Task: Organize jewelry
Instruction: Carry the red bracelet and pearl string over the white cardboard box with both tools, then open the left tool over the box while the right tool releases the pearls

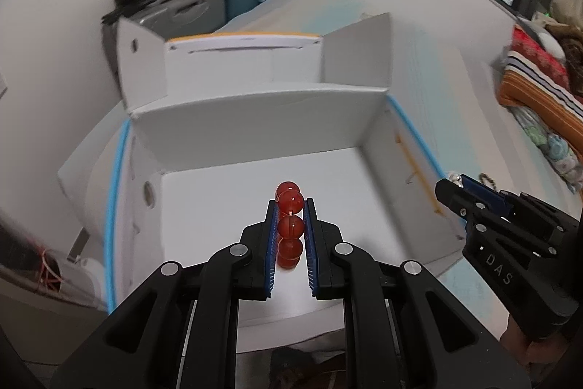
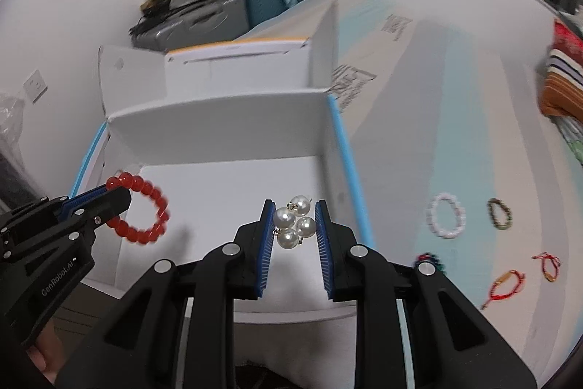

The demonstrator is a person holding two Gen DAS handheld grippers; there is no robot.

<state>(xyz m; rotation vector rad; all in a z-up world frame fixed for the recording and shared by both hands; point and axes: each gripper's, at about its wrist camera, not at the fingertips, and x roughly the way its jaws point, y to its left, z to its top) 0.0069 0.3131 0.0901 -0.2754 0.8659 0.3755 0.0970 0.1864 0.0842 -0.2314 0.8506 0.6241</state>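
the left gripper (image 1: 290,206) is clamped narrow on a red bead bracelet (image 1: 290,225); in the left wrist view the beads line up edge-on between the blue pads, and in the right wrist view the same bracelet (image 2: 140,212) hangs as a full ring from the gripper's tip (image 2: 109,197). it is held above the near compartment of a white cardboard box (image 1: 255,119), over the left part of the white floor.

the right gripper (image 2: 294,208) pinches a pearl piece (image 2: 293,221), a cluster of four white pearls with small gold links, between its pads with the fingers a little wider than the left ones. it is over the right part of the same near compartment. in the left wrist view this gripper (image 1: 457,183) shows at the right edge of the box.

the box has a dividing wall and a far compartment behind it, with blue tape along its side edges.

right of the box, on the pale surface (image 2: 473,141), lie a white bead bracelet (image 2: 446,216), a dark green bead bracelet (image 2: 500,213), two red string bracelets (image 2: 504,283) (image 2: 546,265) and a dark multicoloured one (image 2: 430,259) partly hidden behind the right gripper's finger.
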